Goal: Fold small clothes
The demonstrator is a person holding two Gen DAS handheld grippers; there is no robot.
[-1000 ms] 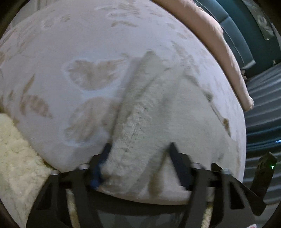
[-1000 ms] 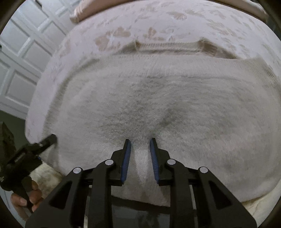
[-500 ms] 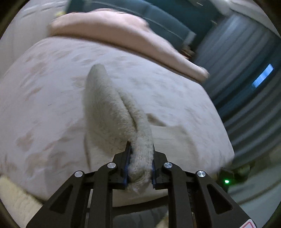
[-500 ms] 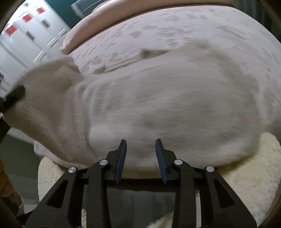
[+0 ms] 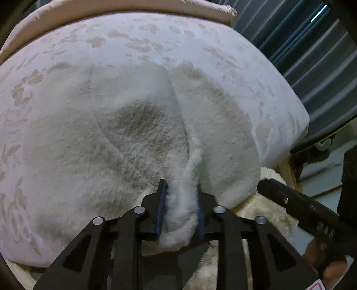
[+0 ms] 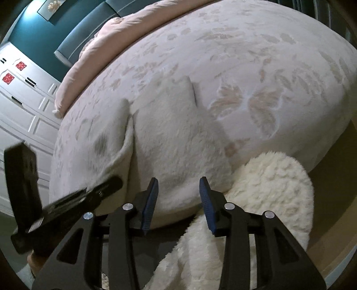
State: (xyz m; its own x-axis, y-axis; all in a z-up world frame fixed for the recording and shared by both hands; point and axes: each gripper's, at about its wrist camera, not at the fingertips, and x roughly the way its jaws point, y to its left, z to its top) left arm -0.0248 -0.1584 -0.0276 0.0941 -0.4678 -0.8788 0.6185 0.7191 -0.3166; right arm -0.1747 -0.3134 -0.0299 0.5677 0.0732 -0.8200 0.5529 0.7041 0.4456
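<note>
Left wrist view: the left gripper (image 5: 180, 209) sits at 6 o'clock, its blue-padded jaws drawn close and pinching a thick rolled edge of the fuzzy white garment (image 5: 125, 142). The pinched hem bulges out below the pads toward the camera. From the grip, a fold line runs up toward 12 o'clock, splitting the garment into a broad panel at 9 to 11 o'clock and a narrower flap (image 5: 221, 138) at 1 to 3 o'clock. The garment lies on the floral bedspread (image 5: 256, 73), close to the near edge of the bed. A pink duvet (image 5: 125, 9) crosses the far side at 12 o'clock. Dark pleated curtains (image 5: 312, 58) fill the 2 o'clock area. At 4 o'clock the black body of the right gripper (image 5: 294, 205) reaches in, just beside the garment's lower right corner; from here I cannot tell how its jaws stand. A cream shaggy rug (image 5: 267, 207) shows beneath it.

Right wrist view: the right gripper (image 6: 178, 200) is at 6 o'clock with its jaws spread wide apart and nothing between the blue pads; the fingertips hover at the near hem of the garment (image 6: 174, 133). The garment fills the centre, folded, with a seam running from centre toward 11 o'clock. At 8 o'clock the left gripper (image 6: 104, 186) meets the garment's left edge. The bedspread (image 6: 267, 67) spreads from 12 to 3 o'clock, the rug (image 6: 274, 178) lies at 4 o'clock, and white panelled wardrobe doors (image 6: 24, 107) stand at 9 o'clock.
</note>
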